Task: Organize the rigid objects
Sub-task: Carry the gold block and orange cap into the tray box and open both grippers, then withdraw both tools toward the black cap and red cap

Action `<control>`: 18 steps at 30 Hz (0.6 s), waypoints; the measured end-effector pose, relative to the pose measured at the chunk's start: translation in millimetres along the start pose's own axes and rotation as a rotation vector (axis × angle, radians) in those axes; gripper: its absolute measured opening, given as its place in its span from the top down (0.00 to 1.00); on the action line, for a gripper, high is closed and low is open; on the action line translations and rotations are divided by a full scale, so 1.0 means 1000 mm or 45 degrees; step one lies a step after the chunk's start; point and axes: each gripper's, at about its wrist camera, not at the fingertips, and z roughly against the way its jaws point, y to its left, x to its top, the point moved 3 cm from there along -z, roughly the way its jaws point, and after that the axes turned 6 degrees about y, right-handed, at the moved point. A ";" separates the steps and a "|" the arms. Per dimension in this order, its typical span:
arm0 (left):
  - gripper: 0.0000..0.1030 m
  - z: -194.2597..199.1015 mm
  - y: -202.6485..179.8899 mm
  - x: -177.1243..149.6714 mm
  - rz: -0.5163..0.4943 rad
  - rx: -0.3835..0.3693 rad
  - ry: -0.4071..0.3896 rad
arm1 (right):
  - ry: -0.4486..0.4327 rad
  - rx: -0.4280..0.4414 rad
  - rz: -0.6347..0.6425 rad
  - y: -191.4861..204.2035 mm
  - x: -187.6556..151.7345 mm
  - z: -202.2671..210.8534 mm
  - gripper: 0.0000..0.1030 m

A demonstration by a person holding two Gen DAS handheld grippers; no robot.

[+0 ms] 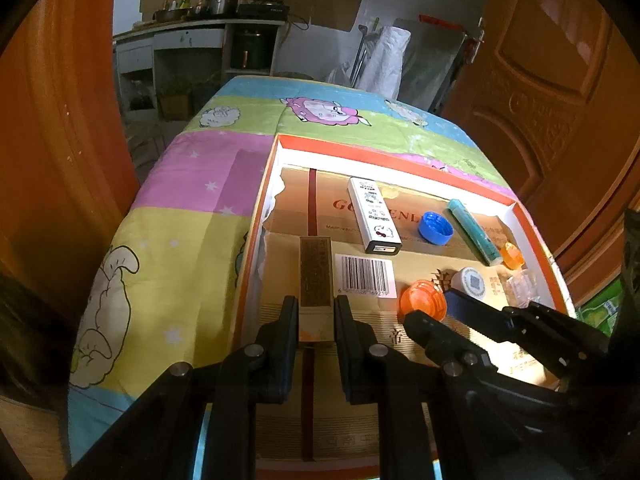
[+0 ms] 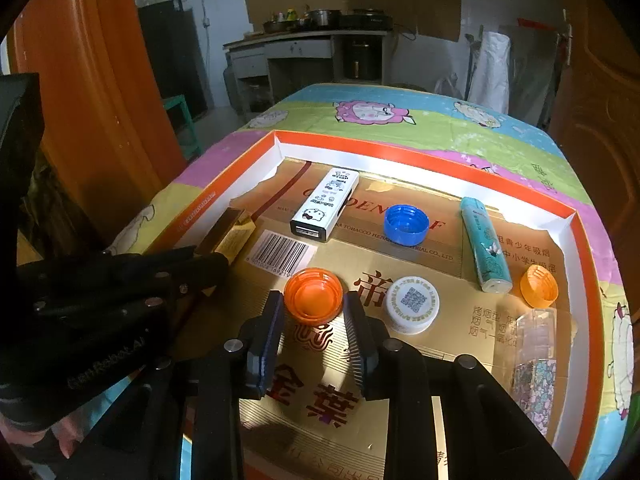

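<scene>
A: Left wrist view, and the left gripper (image 1: 316, 316) points steeply down into the tray (image 1: 400, 158), jaws clamped on the gold box (image 1: 316, 276). Pads press both long sides near its near end, and the box lies flat on the cardboard liner (image 1: 424, 252) by the tray's left wall.

B: Right wrist view gives the other side. The right gripper (image 2: 314, 312) angles down too, jaws parted, with the orange cap (image 2: 314, 296) sitting between the tips. The pads don't seem to press it; there's a sliver of gap on each side.

A: So loose around it, not gripping. The cap stands open side up on the liner, just beside the white cap (image 2: 412, 304).

B: Further back lie the white stick (image 2: 326, 210), the blue cap (image 2: 406, 225) and the teal tube (image 2: 486, 246). A second orange cap (image 2: 539, 285) sits near the right wall.

A: What can't you make out?

B: The clear case (image 2: 536, 344) at the right, glare washes out its edges. The left gripper's body hides most of the gold box from this side, and only a sliver of a hand (image 2: 36, 438) shows at the bottom left corner.

A: Here, the right gripper's fingers cover the front of the orange cap and part of the white one.
</scene>
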 end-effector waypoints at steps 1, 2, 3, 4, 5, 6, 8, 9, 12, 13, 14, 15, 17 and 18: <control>0.81 0.001 0.000 0.000 0.005 -0.004 -0.001 | 0.001 -0.001 -0.001 0.000 0.000 0.000 0.65; 0.79 0.001 0.001 0.000 0.007 -0.002 -0.003 | 0.002 -0.003 -0.001 0.000 0.000 0.000 0.59; 0.78 0.002 0.000 0.000 0.005 -0.002 -0.008 | 0.001 -0.005 -0.001 0.000 0.000 0.001 0.57; 0.76 0.003 -0.001 0.000 0.002 0.001 -0.012 | -0.001 -0.004 -0.002 0.000 0.000 0.002 0.57; 0.72 0.004 -0.001 0.000 0.000 0.006 -0.017 | -0.004 0.001 -0.002 0.000 0.000 0.003 0.56; 0.69 0.006 -0.002 -0.001 -0.003 0.013 -0.026 | -0.006 0.003 -0.003 0.000 -0.001 0.004 0.56; 0.68 0.008 -0.003 0.000 -0.002 0.011 -0.035 | -0.013 0.001 -0.003 0.000 0.000 0.006 0.56; 0.68 0.009 -0.002 0.001 0.000 0.013 -0.041 | -0.013 -0.002 -0.002 0.001 0.000 0.008 0.56; 0.68 0.014 -0.001 0.001 0.008 0.017 -0.052 | -0.020 -0.004 -0.005 0.000 -0.001 0.013 0.56; 0.68 0.015 -0.001 0.002 0.010 0.019 -0.055 | -0.021 -0.003 -0.006 0.000 -0.001 0.014 0.56; 0.68 0.017 -0.001 0.002 0.011 0.019 -0.058 | -0.023 -0.003 -0.005 0.000 -0.002 0.016 0.56; 0.68 0.019 -0.001 0.001 0.012 0.019 -0.061 | -0.026 -0.004 -0.005 0.001 -0.002 0.018 0.56; 0.68 0.023 -0.001 0.000 0.013 0.022 -0.070 | -0.031 -0.006 -0.004 0.002 -0.003 0.022 0.56; 0.68 0.025 -0.002 0.000 0.014 0.022 -0.073 | -0.034 -0.006 -0.004 0.002 -0.003 0.024 0.56</control>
